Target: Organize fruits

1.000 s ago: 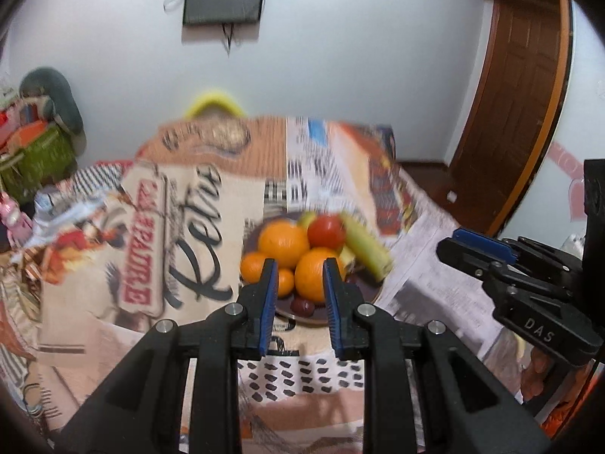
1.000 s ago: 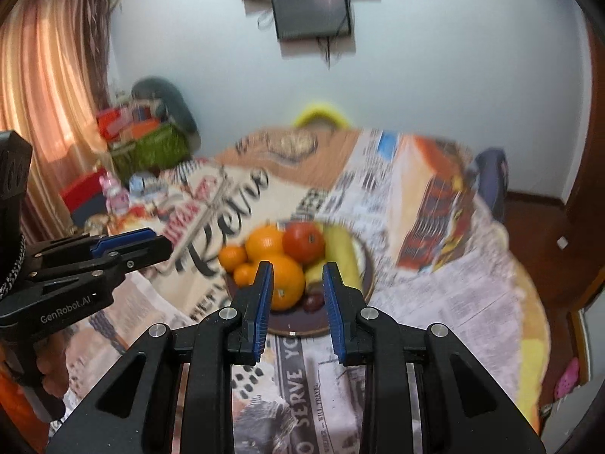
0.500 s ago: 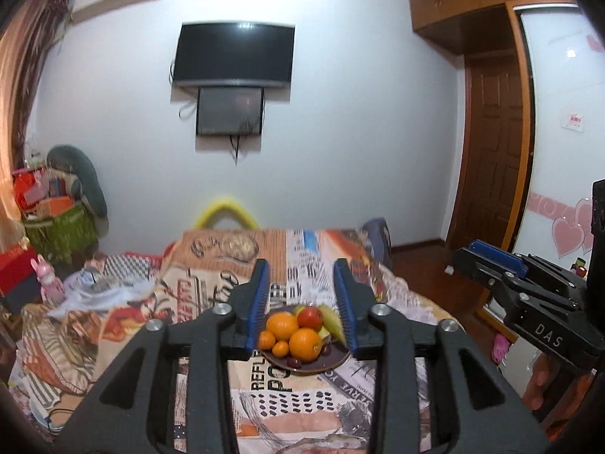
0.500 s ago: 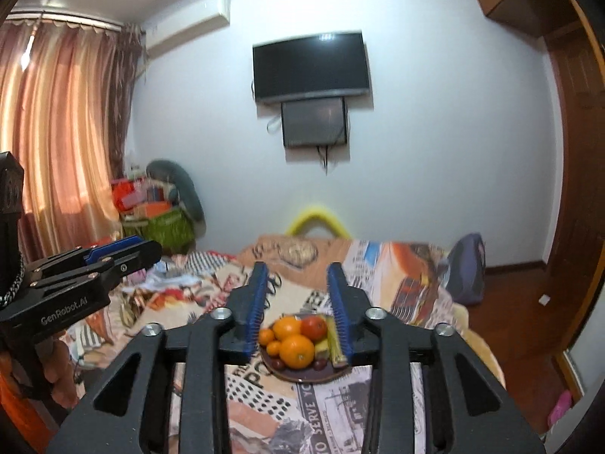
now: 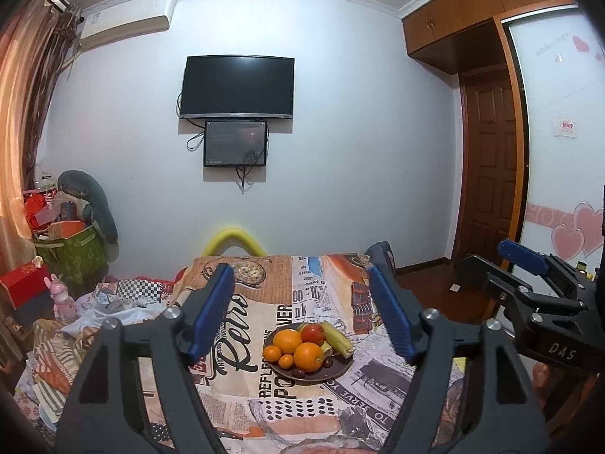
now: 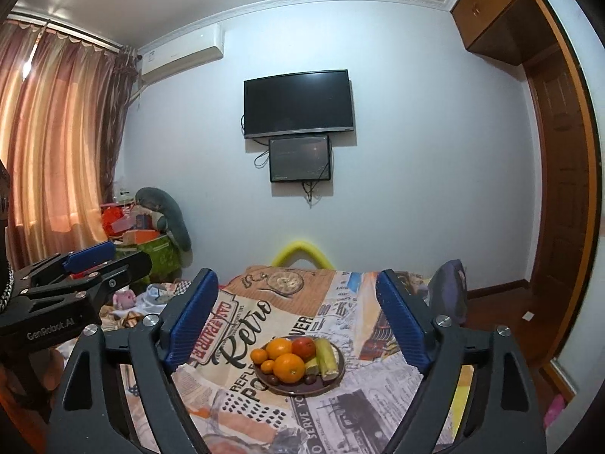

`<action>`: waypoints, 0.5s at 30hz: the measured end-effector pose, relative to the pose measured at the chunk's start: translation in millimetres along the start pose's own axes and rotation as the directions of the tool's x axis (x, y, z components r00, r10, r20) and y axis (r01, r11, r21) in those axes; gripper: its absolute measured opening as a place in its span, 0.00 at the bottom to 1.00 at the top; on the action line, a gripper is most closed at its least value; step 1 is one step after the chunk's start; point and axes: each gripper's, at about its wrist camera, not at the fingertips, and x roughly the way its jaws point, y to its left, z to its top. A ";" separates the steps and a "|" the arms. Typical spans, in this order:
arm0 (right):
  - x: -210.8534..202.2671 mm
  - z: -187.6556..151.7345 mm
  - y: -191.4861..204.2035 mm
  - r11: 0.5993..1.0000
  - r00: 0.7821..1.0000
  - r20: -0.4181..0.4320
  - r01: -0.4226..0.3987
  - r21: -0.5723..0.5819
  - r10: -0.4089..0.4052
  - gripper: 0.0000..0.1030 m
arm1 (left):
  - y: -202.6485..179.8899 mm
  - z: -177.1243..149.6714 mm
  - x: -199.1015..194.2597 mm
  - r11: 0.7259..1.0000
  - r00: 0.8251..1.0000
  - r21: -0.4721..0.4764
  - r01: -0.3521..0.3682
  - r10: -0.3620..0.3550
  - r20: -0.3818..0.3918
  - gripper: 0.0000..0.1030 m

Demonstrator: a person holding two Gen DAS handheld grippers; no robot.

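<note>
A dark round plate point(image 5: 336, 372) point(image 6: 334, 380) sits on the printed cloth, well ahead of both grippers. It carries several oranges point(image 5: 308, 356) point(image 6: 289, 367), a red apple point(image 5: 313, 333) point(image 6: 303, 347), yellow-green corn cobs point(image 5: 337, 336) point(image 6: 326, 355) and small dark fruits point(image 5: 298, 372). My left gripper point(image 5: 302, 317) is held up and back from the plate, its jaws opening with nothing between them. My right gripper point(image 6: 297, 319) stands likewise, jaws opening and holding nothing. Each gripper shows at the edge of the other's view.
The table point(image 5: 264, 302) wears a newspaper-print cloth. A yellow chair back point(image 5: 234, 240) rises behind it. Clutter, boxes and a green bag point(image 5: 72, 253) fill the left corner. A wooden door point(image 5: 491, 174) is at right, curtains point(image 6: 49, 143) at left, a TV point(image 6: 298, 104) on the wall.
Both grippers have pulled back and risen away from the plate and tilted up, so the room's wall now shows. Both pairs of jaws have spread from nearly shut to wide apart.
</note>
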 end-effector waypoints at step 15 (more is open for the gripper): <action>-9.6 -7.4 -0.4 0.998 0.998 0.001 0.057 -0.006 -0.057 1.00 | -2.0 -5.9 -6.6 1.000 1.000 -0.006 -0.009 0.009 0.015 0.94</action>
